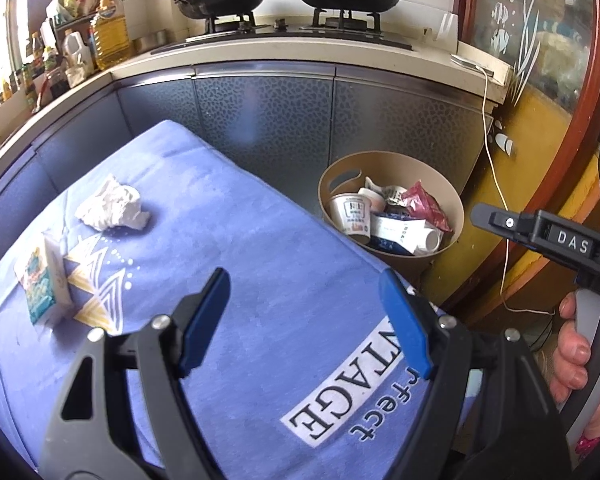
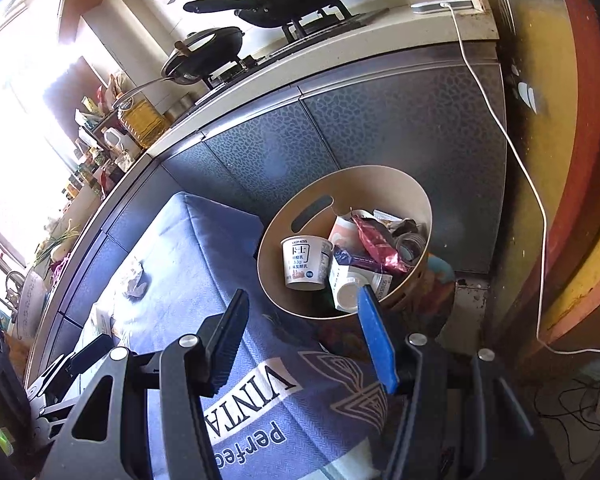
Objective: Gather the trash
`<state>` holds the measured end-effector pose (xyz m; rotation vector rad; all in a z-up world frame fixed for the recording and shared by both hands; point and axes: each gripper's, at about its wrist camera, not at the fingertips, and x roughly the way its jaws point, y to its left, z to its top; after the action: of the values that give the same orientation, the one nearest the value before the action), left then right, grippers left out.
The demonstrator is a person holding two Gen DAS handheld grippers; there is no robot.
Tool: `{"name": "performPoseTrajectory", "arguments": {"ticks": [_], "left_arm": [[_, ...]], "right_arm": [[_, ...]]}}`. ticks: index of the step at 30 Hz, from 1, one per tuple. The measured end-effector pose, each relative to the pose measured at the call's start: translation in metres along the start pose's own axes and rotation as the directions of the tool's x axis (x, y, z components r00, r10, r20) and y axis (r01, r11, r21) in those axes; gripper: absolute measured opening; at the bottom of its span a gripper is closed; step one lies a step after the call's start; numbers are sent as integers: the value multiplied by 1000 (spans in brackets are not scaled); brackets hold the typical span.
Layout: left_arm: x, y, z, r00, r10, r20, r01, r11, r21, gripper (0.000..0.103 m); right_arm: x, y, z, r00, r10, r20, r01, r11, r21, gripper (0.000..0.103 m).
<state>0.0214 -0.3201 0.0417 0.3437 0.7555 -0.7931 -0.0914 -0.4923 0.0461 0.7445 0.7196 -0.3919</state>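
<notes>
Kitchen table [image 1: 236,216]: bin [image 1: 452,200] at 2 o'clock part-filled; crumpled tissue [image 1: 114,208] and small carton [image 1: 44,284] at 10 o'clock remain; left gripper [image 1: 304,320] and right gripper [image 2: 304,340] both released, empty.

A lavender-blue cloth [image 1: 228,216] with gold-and-white triangles covered the worktop. Beside it stood a beige bin [image 1: 388,168] holding a crimson wrapper [image 1: 426,204]; the crumpled tissue [image 1: 114,208] on the cloth was white.

Crumpled paper [image 1: 114,207] behind carton [image 1: 44,280] on cloth [image 1: 228,248]; bin [image 1: 392,216] right.
</notes>
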Motion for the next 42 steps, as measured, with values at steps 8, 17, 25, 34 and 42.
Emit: {"name": "performPoseTrajectory", "arguments": {"ticks": [8, 17, 25, 34, 42], "left_arm": [[6, -9, 3, 1000, 5, -12, -5, 1000, 19, 74], [9, -11, 3, 1000, 11, -18, -10, 1000, 25, 74], [7, 0, 0, 1000, 24, -15, -24, 1000, 3, 74], [2, 19, -4, 999, 37, -6, -38, 998, -46, 74], [-1, 36, -9, 999, 49, -9, -50, 996, -79, 74]], "right_arm": [[-1, -9, -1, 1000, 6, 4, -6, 1000, 20, 57], [0, -15, 1, 1000, 9, 3, -9, 1000, 27, 57], [2, -9, 1, 1000, 12, 0, -12, 1000, 11, 57], [4, 10, 0, 1000, 18, -7, -18, 999, -33, 57], [9, 26, 1, 1000, 23, -13, -24, 998, -59, 57]]}}
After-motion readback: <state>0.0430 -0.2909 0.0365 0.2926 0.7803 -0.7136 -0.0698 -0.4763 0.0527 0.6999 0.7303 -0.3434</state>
